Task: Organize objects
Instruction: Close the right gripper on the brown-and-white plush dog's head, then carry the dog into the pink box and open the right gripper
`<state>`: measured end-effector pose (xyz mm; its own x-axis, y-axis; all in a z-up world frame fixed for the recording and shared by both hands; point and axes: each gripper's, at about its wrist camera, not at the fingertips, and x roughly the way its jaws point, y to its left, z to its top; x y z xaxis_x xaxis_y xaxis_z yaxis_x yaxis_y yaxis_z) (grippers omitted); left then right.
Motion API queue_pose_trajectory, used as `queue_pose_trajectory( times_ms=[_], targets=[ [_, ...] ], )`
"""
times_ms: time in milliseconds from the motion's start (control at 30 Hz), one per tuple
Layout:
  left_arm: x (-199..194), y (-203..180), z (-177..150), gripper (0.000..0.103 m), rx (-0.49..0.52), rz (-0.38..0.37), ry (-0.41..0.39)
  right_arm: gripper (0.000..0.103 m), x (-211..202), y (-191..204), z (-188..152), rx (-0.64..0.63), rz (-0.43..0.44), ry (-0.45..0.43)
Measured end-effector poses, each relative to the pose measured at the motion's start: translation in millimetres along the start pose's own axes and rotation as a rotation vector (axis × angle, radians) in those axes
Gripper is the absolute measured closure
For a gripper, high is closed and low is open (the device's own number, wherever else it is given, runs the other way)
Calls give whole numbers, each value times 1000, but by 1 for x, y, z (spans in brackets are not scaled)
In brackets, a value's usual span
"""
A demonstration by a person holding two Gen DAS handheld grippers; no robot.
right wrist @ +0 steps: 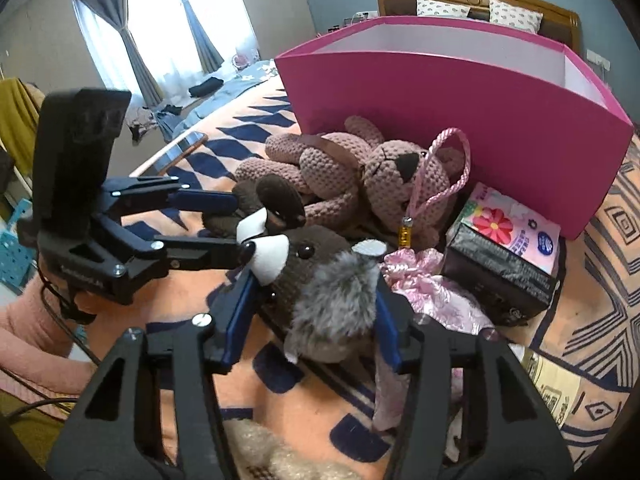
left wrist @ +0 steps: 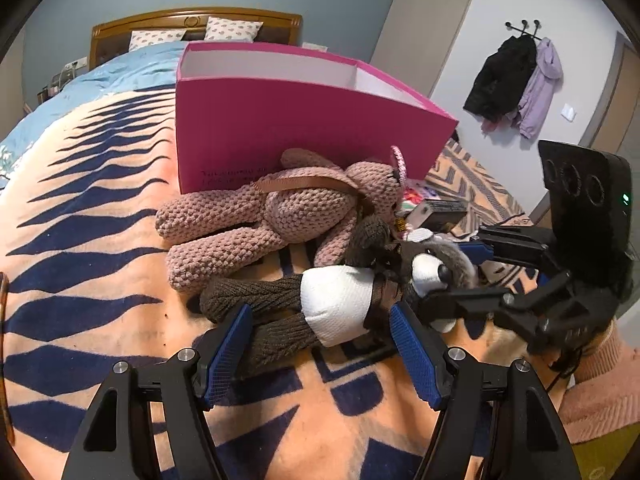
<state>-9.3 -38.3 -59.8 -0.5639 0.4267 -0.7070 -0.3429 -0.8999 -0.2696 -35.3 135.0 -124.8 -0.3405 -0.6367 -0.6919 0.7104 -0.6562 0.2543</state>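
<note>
Left wrist view: the left gripper (left wrist: 320, 344) straddles the brown toy's (left wrist: 336, 304) white belly and legs, jaws set wide around it, and whether the blue pads press I cannot tell. The toy lies on the blanket (left wrist: 100, 280) before the pink bear (left wrist: 280, 208), which leans on the pink box (left wrist: 304, 128).

Right wrist view: the right gripper (right wrist: 310, 320) clasps the toy's grey furry ear (right wrist: 336, 304), both pads against it. A tissue pack (right wrist: 516, 232) sits just right of the bear (right wrist: 360, 176).

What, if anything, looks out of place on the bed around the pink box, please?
The pink box looks empty while the things lie heaped outside it: a pink knitted bear, a brown plush toy and a tissue pack on a dark box.
</note>
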Motion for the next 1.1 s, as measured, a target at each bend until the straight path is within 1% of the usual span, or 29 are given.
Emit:
queue_pose_trajectory(
  times_ms=[167, 267, 400, 467, 533, 600, 800, 867, 1000, 1100],
  targets=[
    [-16, -10, 2, 29, 48, -40, -32, 49, -22, -11, 7, 46, 46, -46],
    [-23, -22, 7, 29, 95, -40, -59, 49, -34, -15, 14, 61, 62, -73],
    [-27, -27, 19, 29, 107, -32, -86, 49, -50, -18, 25, 66, 82, -112],
    [-30, -28, 32, 30, 103, -31, -104, 49, -57, -19, 32, 60, 87, -131],
    [-32, -29, 42, 33, 109, -17, -117, 49, -63, -19, 41, 48, 86, -149],
    [-35, -30, 53, 35, 121, -20, -135, 49, -67, -20, 50, 32, 78, -164],
    [-41, -33, 98, 35, 165, -1, -185, 49, -80, -27, 90, -14, 80, -220],
    [-39, -32, 114, 35, 177, 28, -194, 49, -82, -32, 107, -26, 88, -236],
    [-28, -23, 142, 35, 180, 58, -187, 49, -77, -41, 138, -57, 78, -255],
    [-18, -9, 160, 35, 162, 64, -175, 49, -68, -54, 160, -61, 71, -254]
  ],
)
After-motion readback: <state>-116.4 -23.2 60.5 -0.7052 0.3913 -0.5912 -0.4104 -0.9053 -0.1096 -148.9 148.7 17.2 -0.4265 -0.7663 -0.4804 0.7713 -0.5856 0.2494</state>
